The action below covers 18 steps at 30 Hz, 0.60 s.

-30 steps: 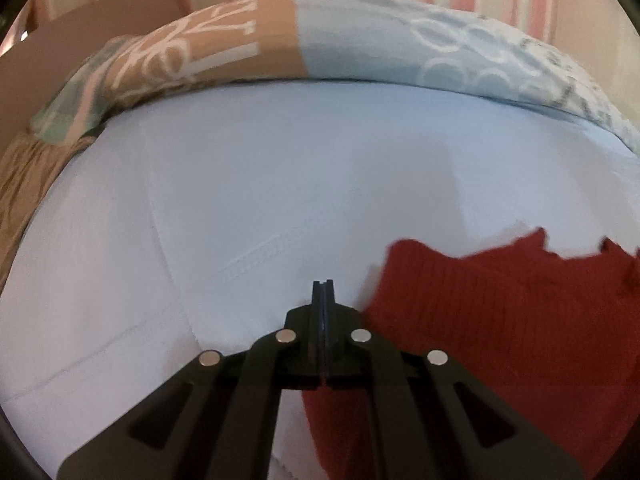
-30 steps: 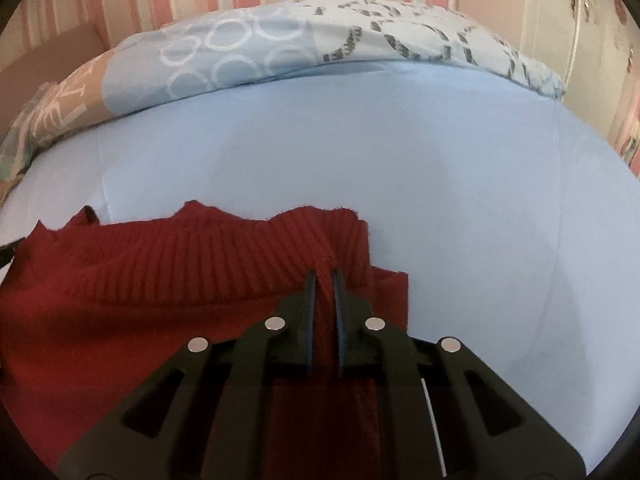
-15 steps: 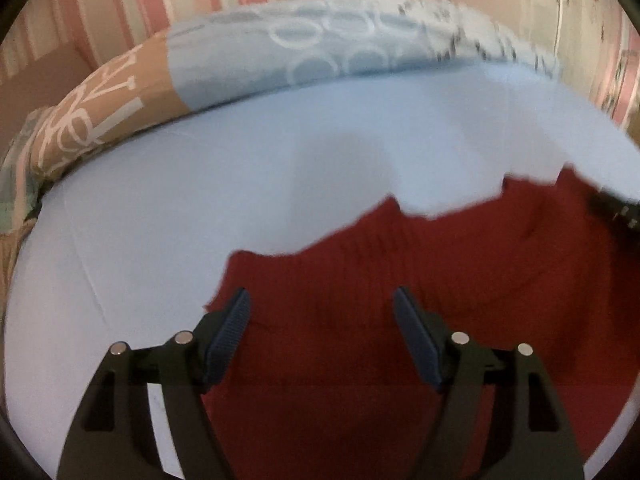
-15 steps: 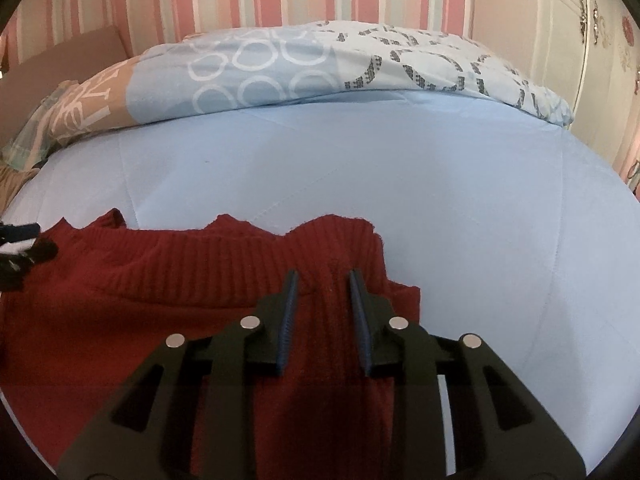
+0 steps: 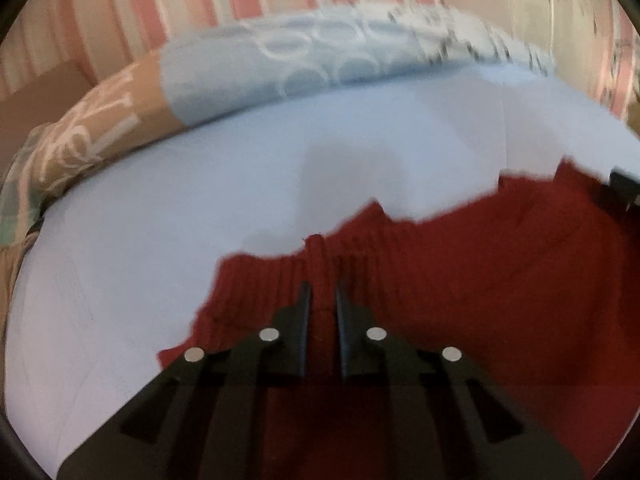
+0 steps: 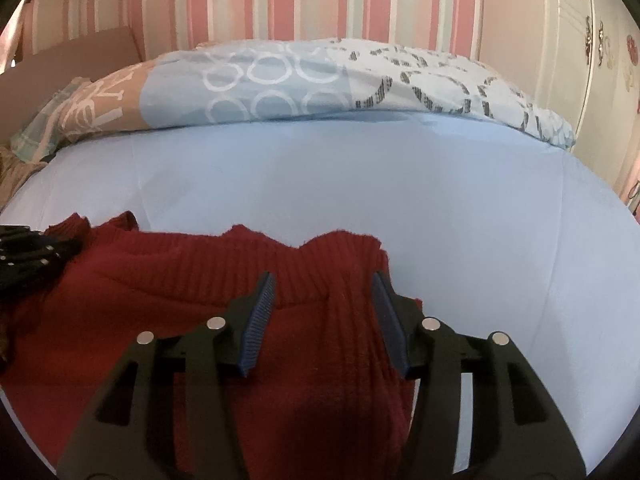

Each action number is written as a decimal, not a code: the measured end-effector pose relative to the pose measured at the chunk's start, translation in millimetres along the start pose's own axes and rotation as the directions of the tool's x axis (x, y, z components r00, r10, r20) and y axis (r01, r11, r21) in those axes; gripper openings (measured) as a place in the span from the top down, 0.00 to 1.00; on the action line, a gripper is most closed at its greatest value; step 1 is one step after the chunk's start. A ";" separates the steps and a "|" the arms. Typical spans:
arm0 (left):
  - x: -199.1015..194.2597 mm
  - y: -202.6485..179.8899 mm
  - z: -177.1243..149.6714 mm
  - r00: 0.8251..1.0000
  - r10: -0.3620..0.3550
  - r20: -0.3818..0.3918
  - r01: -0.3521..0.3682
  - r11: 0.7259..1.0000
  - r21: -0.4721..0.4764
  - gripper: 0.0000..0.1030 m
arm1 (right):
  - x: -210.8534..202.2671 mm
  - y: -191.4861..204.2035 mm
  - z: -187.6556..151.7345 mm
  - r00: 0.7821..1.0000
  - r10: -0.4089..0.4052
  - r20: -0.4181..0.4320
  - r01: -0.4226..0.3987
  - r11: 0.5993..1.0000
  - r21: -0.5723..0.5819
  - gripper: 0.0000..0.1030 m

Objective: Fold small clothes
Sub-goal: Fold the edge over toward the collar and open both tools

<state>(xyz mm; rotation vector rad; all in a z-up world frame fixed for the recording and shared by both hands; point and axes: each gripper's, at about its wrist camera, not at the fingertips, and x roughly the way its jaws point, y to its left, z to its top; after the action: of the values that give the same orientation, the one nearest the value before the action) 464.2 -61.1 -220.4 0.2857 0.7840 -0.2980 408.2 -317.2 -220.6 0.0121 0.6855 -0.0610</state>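
Two black two-finger grippers work over a dark red ribbed knitted garment (image 6: 168,320) that lies spread on a pale blue bed sheet (image 6: 400,184). The garment lies at the near side of the bed, its ragged ribbed hem turned toward the far side.

At the garment's left end, the left gripper (image 5: 321,300) has just been closing its jaws. They now stand nearly together, clenched on a raised ridge of the red knit that stands up between them at the ribbed edge. This view is blurred, so finer detail of the pinch cannot be told.

At the garment's right end, the right gripper (image 6: 323,284) has just been opening its jaws. They are released, with the blue ribbed pads (image 6: 258,320) apart on either side of a fold of red knit that lies between them; the pads do not press on it.

Along the far edge of the bed lies a rolled quilt (image 6: 304,80), light blue with white rings, tan at its left end. Behind it stands a wall papered in pink and cream stripes (image 6: 280,0).
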 end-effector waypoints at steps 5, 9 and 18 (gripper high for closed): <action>-13.7 10.6 7.0 0.998 0.035 0.060 -0.033 0.999 -0.031 0.90 | 1.0 -1.5 1.4 1.000 -0.006 0.001 0.006 1.000 0.002 0.49; 22.2 33.8 0.5 0.998 0.055 -0.043 -0.059 0.993 -0.100 0.89 | 11.7 -2.5 -1.0 0.999 -0.010 -0.044 0.010 1.000 0.000 0.43; -15.5 32.0 -6.7 0.996 0.088 0.005 -0.087 0.994 -0.060 0.30 | -17.2 8.4 -2.5 1.000 0.017 0.013 -0.016 1.000 -0.026 0.27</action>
<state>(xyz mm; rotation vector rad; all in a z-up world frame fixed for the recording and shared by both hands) 461.2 -26.8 -209.2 0.2619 0.7693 -0.1925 393.9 -307.8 -211.7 -0.0079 0.6727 -0.0361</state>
